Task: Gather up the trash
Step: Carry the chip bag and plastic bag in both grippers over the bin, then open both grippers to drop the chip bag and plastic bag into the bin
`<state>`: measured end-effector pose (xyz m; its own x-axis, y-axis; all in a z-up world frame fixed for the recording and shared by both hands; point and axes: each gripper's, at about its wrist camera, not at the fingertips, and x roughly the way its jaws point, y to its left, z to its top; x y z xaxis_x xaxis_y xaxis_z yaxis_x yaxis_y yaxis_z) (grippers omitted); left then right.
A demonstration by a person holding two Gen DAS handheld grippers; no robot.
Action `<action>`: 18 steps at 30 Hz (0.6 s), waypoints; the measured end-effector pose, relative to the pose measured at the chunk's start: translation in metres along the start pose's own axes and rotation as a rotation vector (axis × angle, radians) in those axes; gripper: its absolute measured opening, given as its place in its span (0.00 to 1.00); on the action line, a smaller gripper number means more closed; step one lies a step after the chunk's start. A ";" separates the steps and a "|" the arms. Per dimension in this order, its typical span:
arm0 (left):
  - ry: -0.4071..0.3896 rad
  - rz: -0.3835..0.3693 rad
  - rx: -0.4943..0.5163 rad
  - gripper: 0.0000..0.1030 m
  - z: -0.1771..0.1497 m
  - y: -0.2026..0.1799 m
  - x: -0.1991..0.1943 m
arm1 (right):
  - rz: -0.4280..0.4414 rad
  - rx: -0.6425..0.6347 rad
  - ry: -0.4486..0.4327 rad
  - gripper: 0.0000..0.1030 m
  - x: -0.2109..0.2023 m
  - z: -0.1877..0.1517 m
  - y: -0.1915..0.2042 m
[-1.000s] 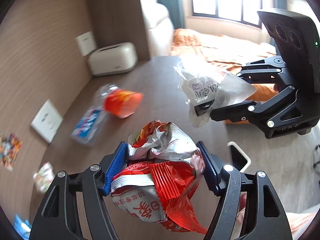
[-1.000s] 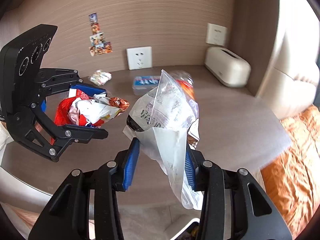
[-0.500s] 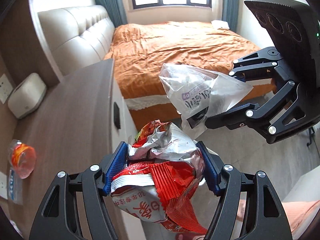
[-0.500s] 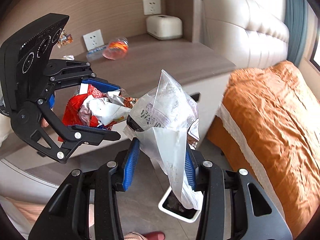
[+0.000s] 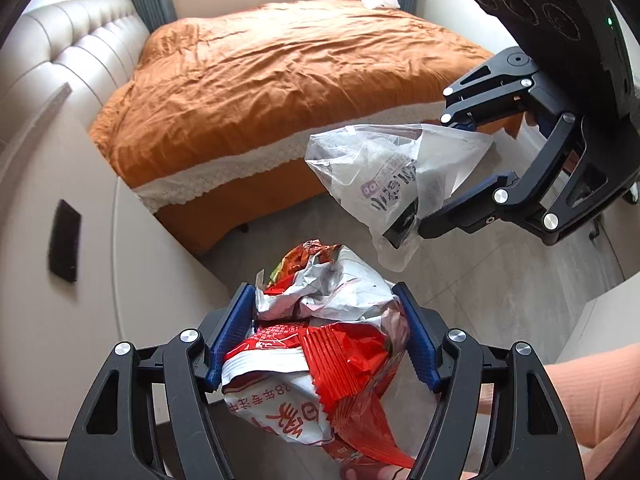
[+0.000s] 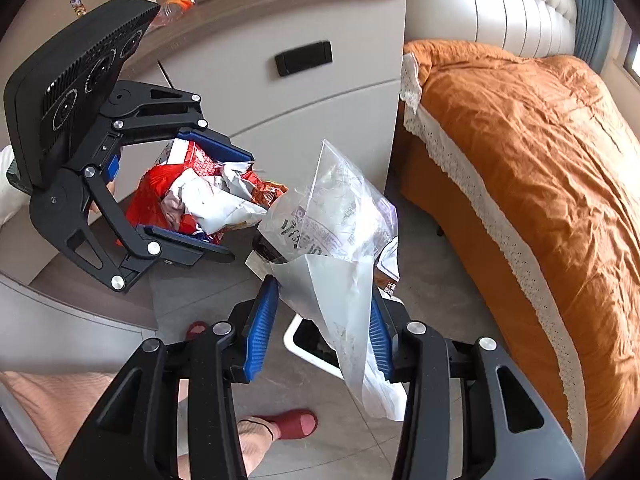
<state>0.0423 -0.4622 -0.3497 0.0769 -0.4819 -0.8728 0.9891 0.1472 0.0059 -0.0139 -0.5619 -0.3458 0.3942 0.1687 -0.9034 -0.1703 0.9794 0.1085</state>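
My left gripper (image 5: 326, 300) is shut on a bundle of crumpled red and white snack wrappers (image 5: 320, 344), held above the floor beside the cabinet; the gripper also shows in the right wrist view (image 6: 236, 200) with the wrappers (image 6: 208, 200). My right gripper (image 6: 324, 292) is shut on a clear plastic bag with print (image 6: 332, 240), also seen in the left wrist view (image 5: 392, 188). A white trash bin (image 6: 304, 344) stands on the floor right below the right gripper, mostly hidden by the bag. The two bundles are close together, almost touching.
A bed with an orange cover (image 6: 540, 160) lies to the right. A beige bedside cabinet (image 6: 288, 92) stands at the left, with a plastic bottle (image 6: 176, 4) on its top. The person's leg and red slipper (image 6: 288, 424) are on the grey tiled floor.
Both grippers have swung away from the cabinet top and lowered towards the floor, still holding their trash. The bin has come nearer under the right gripper.
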 end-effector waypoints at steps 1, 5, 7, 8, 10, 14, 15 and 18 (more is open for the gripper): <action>0.014 -0.016 -0.001 0.67 -0.004 -0.002 0.018 | 0.001 -0.008 0.017 0.43 0.012 -0.006 -0.006; 0.069 -0.055 0.025 0.67 -0.021 -0.012 0.077 | 0.035 -0.041 0.104 0.43 0.073 -0.034 -0.030; 0.093 -0.066 0.048 0.67 -0.028 -0.017 0.110 | 0.053 -0.069 0.142 0.43 0.102 -0.047 -0.038; 0.108 -0.084 0.049 0.67 -0.034 -0.018 0.127 | 0.062 -0.088 0.165 0.43 0.120 -0.054 -0.042; 0.124 -0.101 0.052 0.67 -0.042 -0.020 0.155 | 0.072 -0.127 0.193 0.44 0.147 -0.066 -0.046; 0.141 -0.114 0.093 0.74 -0.057 -0.025 0.210 | 0.102 -0.188 0.243 0.46 0.199 -0.085 -0.052; 0.142 -0.118 0.099 0.89 -0.061 -0.025 0.218 | 0.108 -0.208 0.256 0.54 0.209 -0.087 -0.053; 0.160 -0.119 0.114 0.95 -0.070 -0.025 0.240 | 0.095 -0.280 0.259 0.96 0.234 -0.095 -0.054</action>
<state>0.0270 -0.5207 -0.5937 -0.0532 -0.3460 -0.9367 0.9985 -0.0054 -0.0547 0.0018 -0.5857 -0.6020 0.1296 0.1880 -0.9736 -0.4493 0.8864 0.1113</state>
